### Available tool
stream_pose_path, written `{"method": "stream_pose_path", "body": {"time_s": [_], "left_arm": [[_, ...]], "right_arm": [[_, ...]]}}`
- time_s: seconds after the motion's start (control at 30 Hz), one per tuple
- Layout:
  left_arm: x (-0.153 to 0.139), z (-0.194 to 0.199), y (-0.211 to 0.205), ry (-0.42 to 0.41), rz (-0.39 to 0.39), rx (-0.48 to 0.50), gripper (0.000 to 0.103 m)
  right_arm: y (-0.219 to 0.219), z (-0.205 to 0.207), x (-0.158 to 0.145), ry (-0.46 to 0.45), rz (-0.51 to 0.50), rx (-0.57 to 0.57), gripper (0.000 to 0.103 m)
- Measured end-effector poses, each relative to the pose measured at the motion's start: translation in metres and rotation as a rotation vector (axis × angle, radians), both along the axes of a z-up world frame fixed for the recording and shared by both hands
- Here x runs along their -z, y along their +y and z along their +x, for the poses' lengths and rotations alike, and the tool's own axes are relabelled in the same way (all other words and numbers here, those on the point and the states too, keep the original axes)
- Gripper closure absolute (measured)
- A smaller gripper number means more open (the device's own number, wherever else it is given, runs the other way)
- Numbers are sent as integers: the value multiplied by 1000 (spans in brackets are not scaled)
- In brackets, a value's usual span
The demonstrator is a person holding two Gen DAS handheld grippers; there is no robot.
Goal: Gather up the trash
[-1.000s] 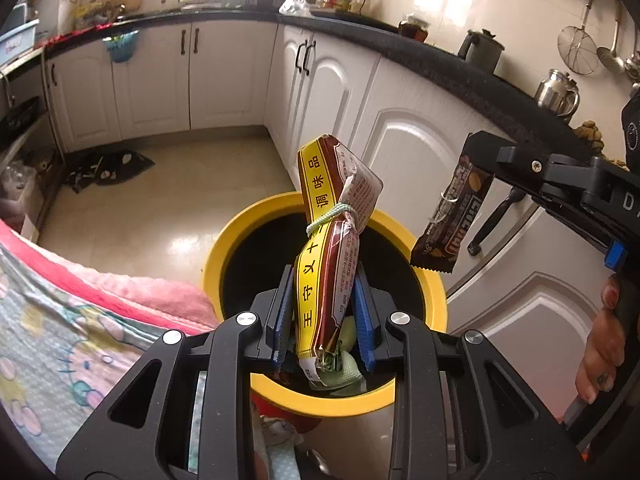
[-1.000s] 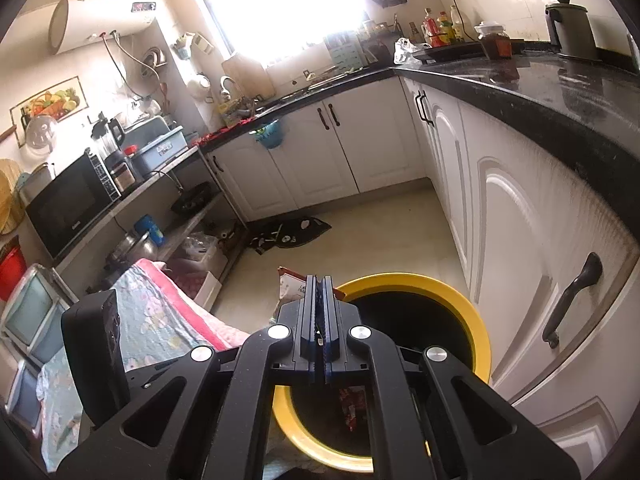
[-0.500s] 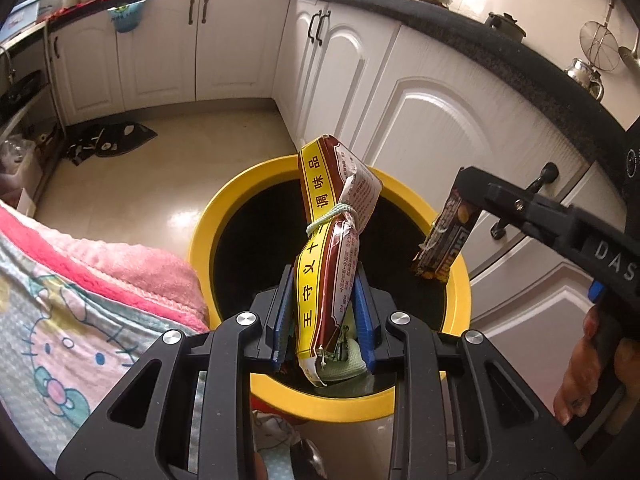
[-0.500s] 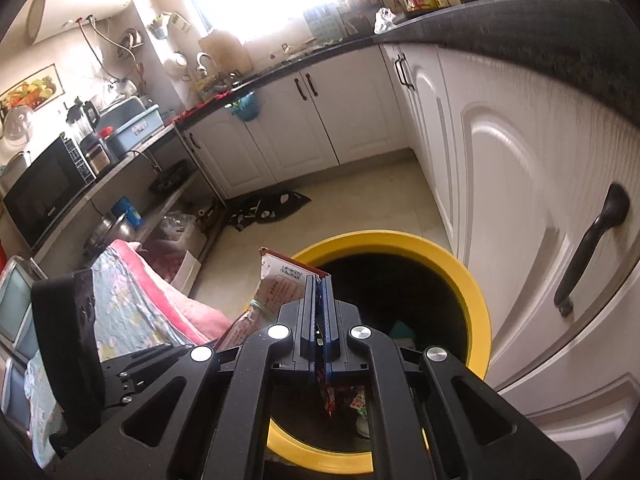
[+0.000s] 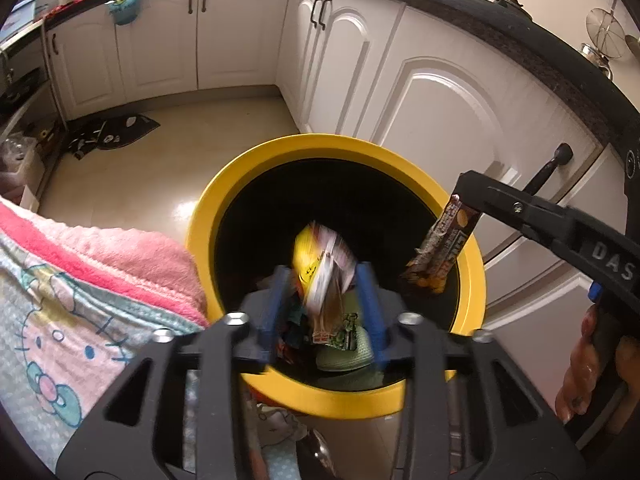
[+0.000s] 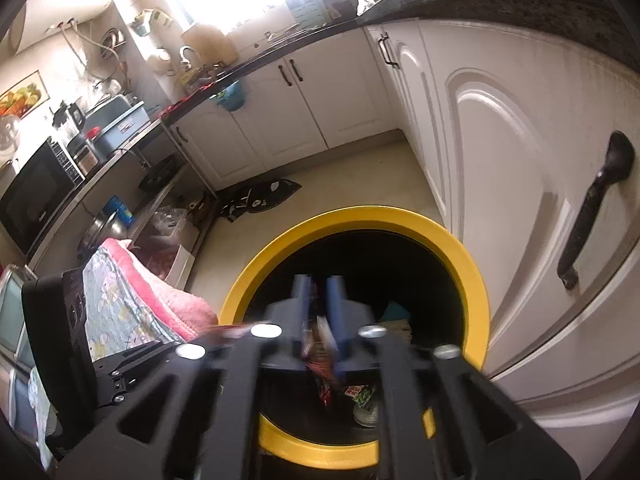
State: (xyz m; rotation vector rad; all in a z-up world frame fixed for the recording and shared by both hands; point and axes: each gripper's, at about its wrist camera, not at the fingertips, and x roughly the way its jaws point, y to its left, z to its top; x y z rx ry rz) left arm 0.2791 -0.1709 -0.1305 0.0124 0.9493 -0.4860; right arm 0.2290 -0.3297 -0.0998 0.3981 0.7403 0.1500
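Note:
A yellow-rimmed bin (image 5: 256,184) (image 6: 472,264) with a dark inside stands by the white cabinets. My left gripper (image 5: 324,280) is over its mouth with the jaws apart; the yellow-and-red seasoning packet (image 5: 324,264) is blurred between them, loose and dropping. My right gripper (image 6: 320,300) hangs over the bin too, blurred, jaws a little apart. The brown snack wrapper (image 5: 444,248) still hangs at its fingertips in the left wrist view and shows as a blur (image 6: 320,364) below its jaws. Other trash (image 5: 340,344) lies in the bin.
A pink towel over a Hello Kitty cloth (image 5: 80,280) lies left of the bin. White cabinet doors with a black handle (image 6: 592,208) stand right of it. A dark mat (image 5: 112,132) lies on the tiled floor behind.
Both grippers have come lower over the bin. My left jaws have opened and the seasoning packet is slipping down. My right jaws have parted slightly around the snack wrapper.

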Motion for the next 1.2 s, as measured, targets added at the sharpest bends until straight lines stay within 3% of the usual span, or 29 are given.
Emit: {"method": "stream_pose_path", "body": {"time_s": [0.03,0.1,0.27,0.47,0.73,0.93,1.2], "left_arm": [[-1,-1,2,-2,-1,-3,61],[-5,-4,8,-12,3,-12,59],[-23,-16,29,-57,9,-57,42],[-56,-34,57,-125,-22,-118,13],[-104,-73,99,-233,-66,-224,11],[-122,-107,125,-284,-78,-287,11],[-130,-147,145,-344,-68,-339,11]], "right_arm": [[-1,-1,-1,-3,5,7,67],[-3,-5,-3,-9,13,16,67],[-5,-18,-13,-26,15,40,56],[8,-46,-36,-89,-46,55,37],[33,-93,-68,-203,-150,84,10],[58,-126,-84,-310,-242,74,7],[82,-158,-94,-389,-281,41,6]]}}
